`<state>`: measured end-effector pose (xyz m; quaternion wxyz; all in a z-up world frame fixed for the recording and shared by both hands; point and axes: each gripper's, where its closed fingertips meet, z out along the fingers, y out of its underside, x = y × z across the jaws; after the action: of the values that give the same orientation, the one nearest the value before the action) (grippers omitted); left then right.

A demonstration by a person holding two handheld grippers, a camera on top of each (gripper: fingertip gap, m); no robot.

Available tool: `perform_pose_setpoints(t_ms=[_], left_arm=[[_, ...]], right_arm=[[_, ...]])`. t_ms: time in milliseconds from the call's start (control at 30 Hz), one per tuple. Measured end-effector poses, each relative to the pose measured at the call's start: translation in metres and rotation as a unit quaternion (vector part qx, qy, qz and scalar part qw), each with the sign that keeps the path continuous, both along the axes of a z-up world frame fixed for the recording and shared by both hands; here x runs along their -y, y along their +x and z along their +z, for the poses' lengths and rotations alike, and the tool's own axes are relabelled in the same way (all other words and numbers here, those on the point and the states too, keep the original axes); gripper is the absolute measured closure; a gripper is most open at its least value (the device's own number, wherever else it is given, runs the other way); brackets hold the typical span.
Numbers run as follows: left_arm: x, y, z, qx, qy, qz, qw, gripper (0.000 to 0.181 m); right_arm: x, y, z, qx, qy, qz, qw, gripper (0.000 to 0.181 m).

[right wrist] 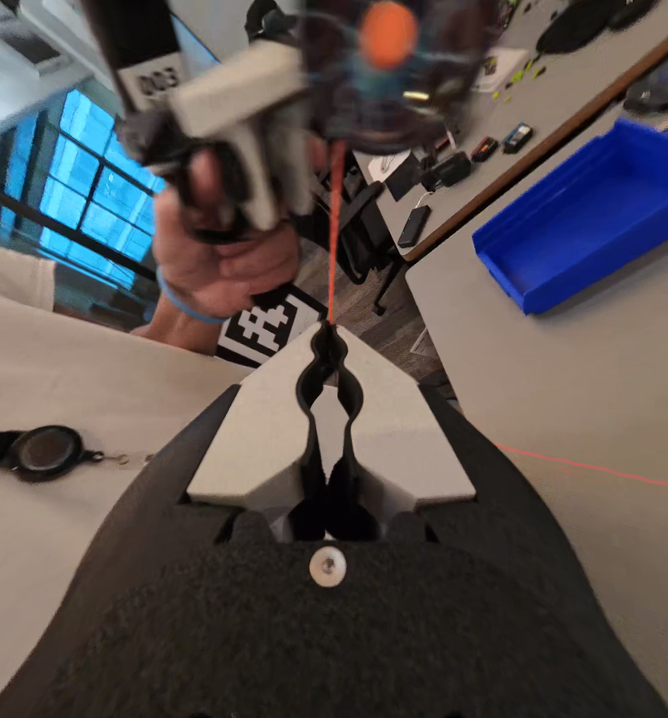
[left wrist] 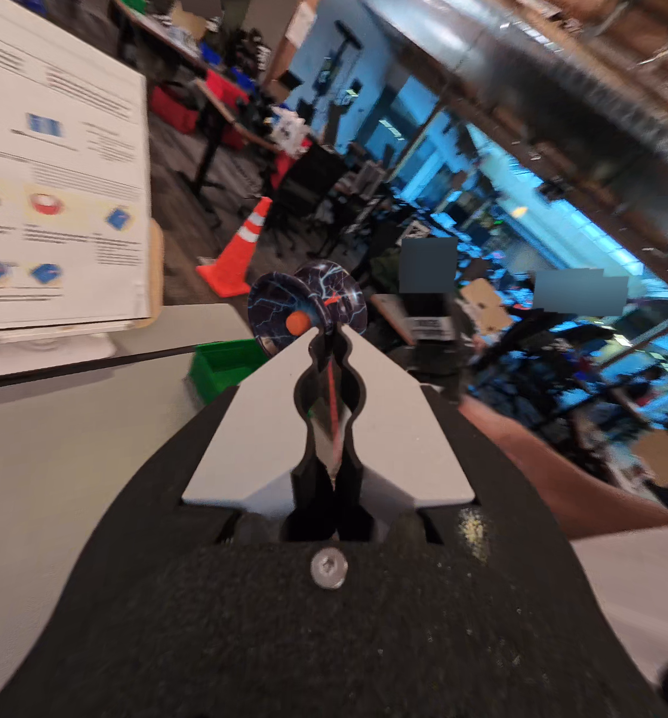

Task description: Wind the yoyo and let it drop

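Observation:
The yoyo [left wrist: 309,303] is dark with blue lightning streaks and an orange hub. In the left wrist view it sits at the tips of my left gripper [left wrist: 329,330], which is shut on its rim. The orange string [left wrist: 332,400] runs back between the fingers. In the right wrist view my right gripper [right wrist: 329,325] is shut on the orange string [right wrist: 334,233]. The string runs taut up to the blurred yoyo [right wrist: 386,58] at the top. A hand [right wrist: 223,264] holds the left gripper there, and its grey fingers [right wrist: 247,101] are beside the yoyo. Loose string [right wrist: 596,471] trails over the grey table [right wrist: 557,388].
A white poster board [left wrist: 52,175], an orange traffic cone [left wrist: 243,248] and a green bin [left wrist: 223,365] lie to the left. A blue bin [right wrist: 596,217] stands on the grey table. A desk with small devices [right wrist: 460,163] lies beyond. A black badge reel [right wrist: 45,450] rests on white cloth. Some 9 centimeters of space lies between my two pairs of fingers.

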<state>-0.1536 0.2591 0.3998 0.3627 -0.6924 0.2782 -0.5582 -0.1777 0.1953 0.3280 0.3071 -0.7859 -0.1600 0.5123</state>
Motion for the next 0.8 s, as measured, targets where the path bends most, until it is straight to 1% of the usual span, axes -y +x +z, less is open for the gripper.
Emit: perform_pose_setpoints(t_ms=[67, 133, 200, 267, 333, 367, 433, 500, 533, 567, 633, 667, 700, 767, 800], left_arm=[[0.021, 0.003, 0.006, 0.018, -0.012, -0.037, 0.999, 0.181], [0.045, 0.004, 0.003, 0.02, -0.018, -0.079, 0.997, 0.181], [0.062, 0.001, -0.009, -0.003, -0.002, -0.106, 0.994, 0.181], [0.07, -0.003, -0.031, -0.056, 0.024, -0.118, 0.991, 0.181], [0.065, -0.009, -0.061, -0.143, 0.081, -0.105, 0.981, 0.181], [0.058, -0.012, -0.071, -0.179, 0.115, -0.092, 0.973, 0.181], [0.045, -0.013, -0.081, -0.234, 0.165, -0.071, 0.956, 0.181], [0.024, -0.012, -0.078, -0.275, 0.214, -0.023, 0.937, 0.181], [0.015, -0.011, -0.07, -0.274, 0.223, 0.001, 0.935, 0.181], [0.008, -0.01, -0.059, -0.258, 0.22, 0.025, 0.94, 0.181], [0.001, -0.005, -0.037, -0.199, 0.184, 0.048, 0.961, 0.181], [0.001, -0.003, -0.028, -0.166, 0.156, 0.048, 0.972, 0.181], [0.003, 0.0, -0.022, -0.136, 0.127, 0.045, 0.981, 0.181], [0.017, 0.007, -0.007, -0.053, 0.064, 0.01, 0.996, 0.181], [0.022, 0.008, -0.002, -0.019, 0.032, -0.003, 0.999, 0.181]], right_arm=[[-0.011, 0.006, -0.018, -0.009, -0.015, -0.023, 1.0, 0.181], [-0.027, 0.02, -0.028, -0.014, -0.024, -0.048, 0.998, 0.181], [-0.047, 0.041, -0.026, -0.016, -0.016, -0.081, 0.996, 0.181], [-0.059, 0.059, -0.011, -0.009, 0.004, -0.09, 0.996, 0.181], [-0.06, 0.064, 0.011, 0.015, 0.03, -0.062, 0.998, 0.181], [-0.057, 0.062, 0.018, 0.041, 0.042, -0.046, 0.997, 0.181], [-0.05, 0.05, 0.031, 0.076, 0.049, -0.014, 0.996, 0.181], [-0.041, 0.034, 0.04, 0.095, 0.044, 0.006, 0.994, 0.181], [-0.037, 0.026, 0.043, 0.097, 0.041, 0.013, 0.994, 0.181], [-0.033, 0.018, 0.045, 0.096, 0.04, 0.014, 0.994, 0.181], [-0.03, 0.007, 0.036, 0.103, 0.034, 0.005, 0.994, 0.181], [-0.03, 0.003, 0.029, 0.103, 0.034, -0.004, 0.994, 0.181], [-0.03, 0.0, 0.026, 0.08, 0.032, -0.013, 0.996, 0.181], [-0.035, -0.002, 0.025, 0.016, 0.026, -0.04, 0.999, 0.181], [-0.039, 0.0, 0.027, -0.017, 0.041, -0.058, 0.997, 0.181]])
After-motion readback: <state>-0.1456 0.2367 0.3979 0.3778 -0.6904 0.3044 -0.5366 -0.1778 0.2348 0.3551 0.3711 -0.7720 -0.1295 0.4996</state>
